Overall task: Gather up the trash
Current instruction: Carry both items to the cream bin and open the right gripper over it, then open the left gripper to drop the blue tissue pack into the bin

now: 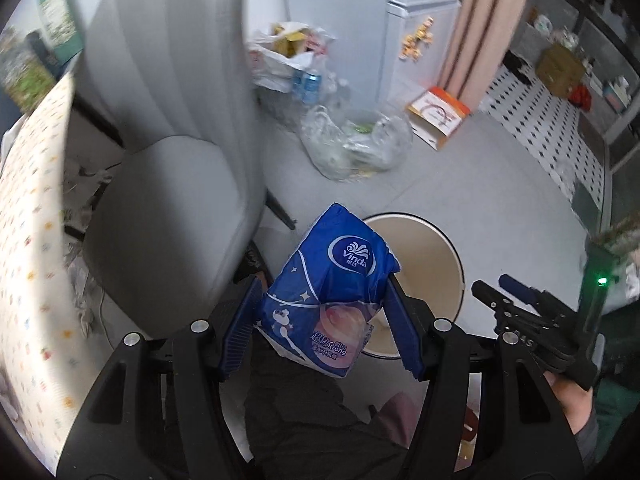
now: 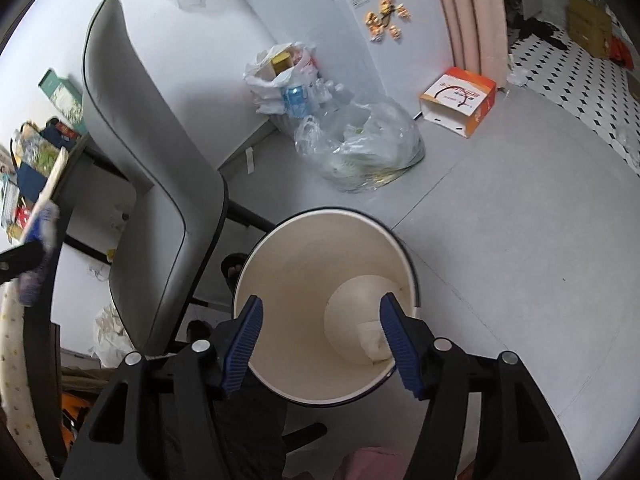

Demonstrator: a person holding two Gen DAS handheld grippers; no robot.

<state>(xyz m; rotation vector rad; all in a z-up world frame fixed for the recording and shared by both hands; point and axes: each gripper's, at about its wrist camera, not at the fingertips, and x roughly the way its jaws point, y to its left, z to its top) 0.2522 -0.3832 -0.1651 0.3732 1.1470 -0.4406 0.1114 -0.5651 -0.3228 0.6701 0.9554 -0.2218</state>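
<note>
Left tool (image 1: 320,320): blue pads clamped on a blue Vinda tissue pack (image 1: 328,292), crumpled and tilted, held in the air beside the grey chair (image 1: 172,216). Behind and just right of the pack, the cream waste bin (image 1: 436,264) stands on the grey floor (image 1: 480,184); the pack overlaps the bin's left rim in this view but whether it sits above the opening cannot be told.

Right tool (image 2: 320,340): jaws spread wide, nothing between them, poised over the mouth of the waste bin (image 2: 288,264). At the bin's bottom lies a crumpled white tissue (image 2: 374,340), partly hidden by the right pad.

Surroundings: a clear plastic bag (image 2: 360,152) of rubbish on the floor beyond the bin. A white bag (image 2: 276,76) with boxes and bottles stands against the wall near it. An orange-and-white carton (image 2: 460,100) lies by the white fridge (image 2: 400,8). At far left, the edge of a worktop with a patterned cloth (image 1: 32,240).
</note>
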